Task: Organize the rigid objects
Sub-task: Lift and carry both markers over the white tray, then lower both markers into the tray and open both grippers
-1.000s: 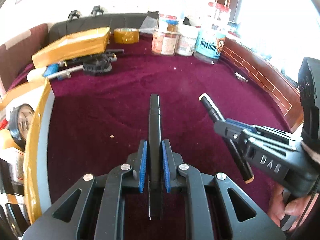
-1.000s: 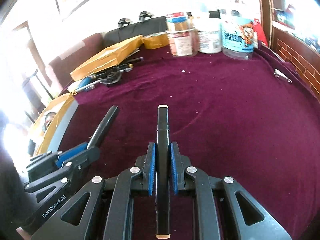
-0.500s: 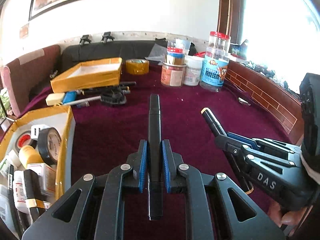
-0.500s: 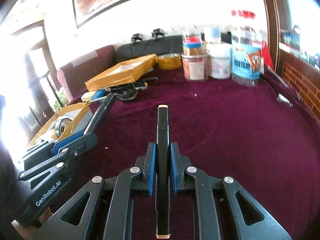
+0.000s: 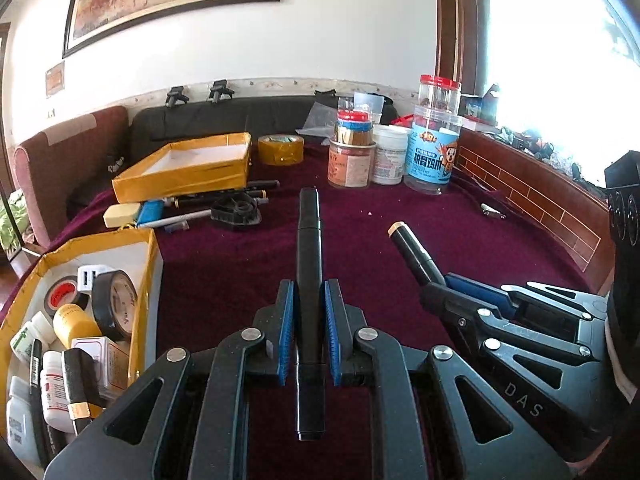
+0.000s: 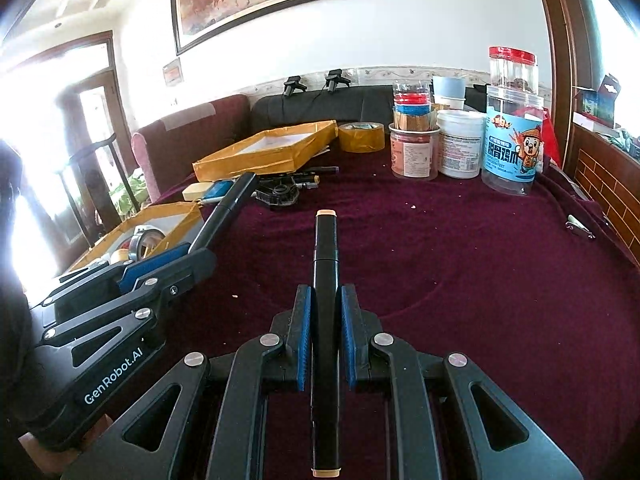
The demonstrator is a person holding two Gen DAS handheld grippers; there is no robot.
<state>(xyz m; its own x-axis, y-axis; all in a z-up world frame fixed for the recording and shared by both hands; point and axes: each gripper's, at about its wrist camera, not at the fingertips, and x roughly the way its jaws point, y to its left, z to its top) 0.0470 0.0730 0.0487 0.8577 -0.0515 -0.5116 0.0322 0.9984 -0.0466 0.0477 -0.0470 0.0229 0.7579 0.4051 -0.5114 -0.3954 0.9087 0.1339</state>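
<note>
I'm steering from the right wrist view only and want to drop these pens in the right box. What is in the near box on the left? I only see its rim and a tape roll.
Observer: The left wrist view looks into the near box: a black tape roll, a yellow-capped bottle, white bottles and a white charger lie in it.
Operator: Is the left gripper's pen like mine?
Observer: No. The left gripper is shut on an all-black pen, with no tan end cap showing; yours has tan caps.
Operator: Anything in the far box?
Observer: The far box shows only a bare white floor.
</note>
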